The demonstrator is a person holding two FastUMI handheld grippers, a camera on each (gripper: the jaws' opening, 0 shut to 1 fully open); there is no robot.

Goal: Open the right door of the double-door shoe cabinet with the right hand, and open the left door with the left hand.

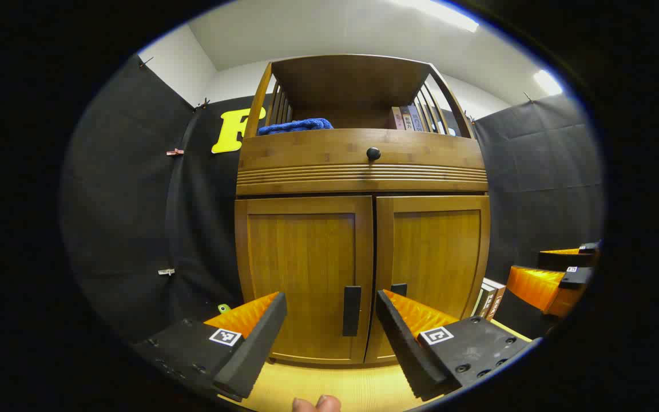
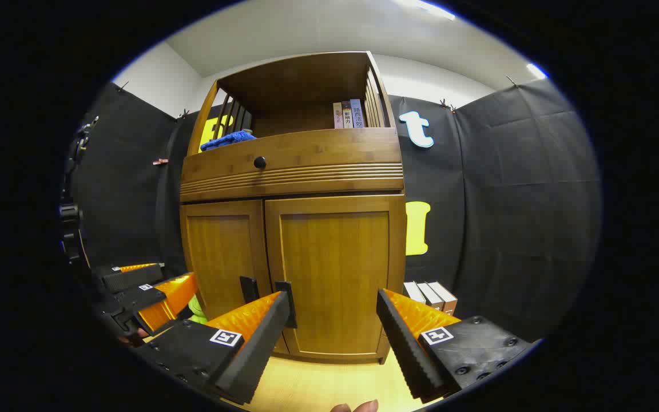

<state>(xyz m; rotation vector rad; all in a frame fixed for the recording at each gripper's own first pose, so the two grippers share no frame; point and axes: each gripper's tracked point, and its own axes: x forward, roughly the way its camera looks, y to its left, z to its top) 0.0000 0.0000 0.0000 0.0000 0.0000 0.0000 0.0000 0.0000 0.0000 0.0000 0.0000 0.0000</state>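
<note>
A wooden shoe cabinet stands ahead with both doors closed. In the left gripper view, the left door has a dark vertical handle, and the right door has its handle partly hidden behind a finger. My left gripper is open, short of the doors, with the left handle between its fingers in the image. The right gripper shows at the far right. In the right gripper view, my right gripper is open before the right door; its handle sits beside the left door's handle. The left gripper appears at lower left.
Above the doors is a drawer with a round dark knob. The open shelf on top holds a blue cloth and several books. More books stand on the floor right of the cabinet. Pale wood floor lies in front.
</note>
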